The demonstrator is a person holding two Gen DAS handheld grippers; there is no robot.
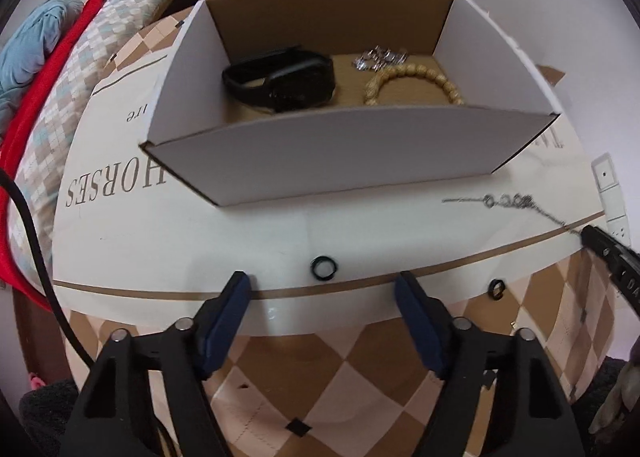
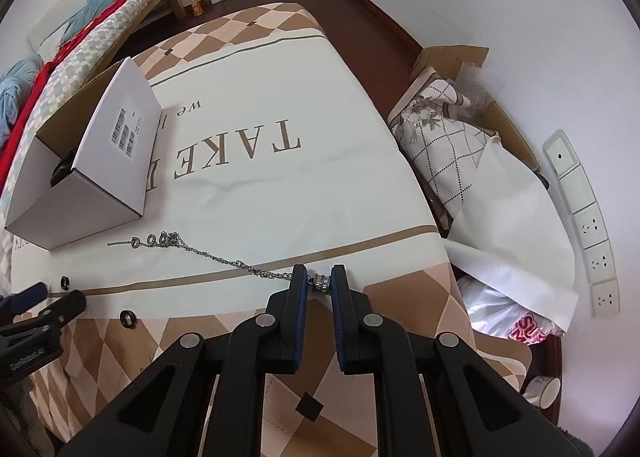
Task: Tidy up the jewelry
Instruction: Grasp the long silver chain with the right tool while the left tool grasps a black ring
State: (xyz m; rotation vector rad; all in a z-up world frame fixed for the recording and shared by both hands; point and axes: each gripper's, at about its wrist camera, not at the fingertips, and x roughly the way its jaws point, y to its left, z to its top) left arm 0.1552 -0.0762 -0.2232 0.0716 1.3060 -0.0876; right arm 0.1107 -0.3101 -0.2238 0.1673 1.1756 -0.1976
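A white cardboard box (image 1: 320, 153) stands on the cloth-covered table and holds a black watch (image 1: 288, 79), a wooden bead bracelet (image 1: 416, 79) and silver pieces (image 1: 380, 57). My left gripper (image 1: 323, 283) is open just short of a small black ring (image 1: 323, 268), which lies level with its fingertips without touching them. A second black ring (image 1: 496, 289) lies to the right. My right gripper (image 2: 319, 273) is shut on the pendant end of a silver chain (image 2: 208, 255), whose other end trails left toward the box (image 2: 100, 185).
A bed with red and blue covers (image 1: 48, 69) runs along the left. Right of the table stand an open carton with patterned cloth (image 2: 448, 137), white paper (image 2: 520, 233), wall sockets (image 2: 592, 233) and a mug (image 2: 544, 389). The table's near edge falls away below both grippers.
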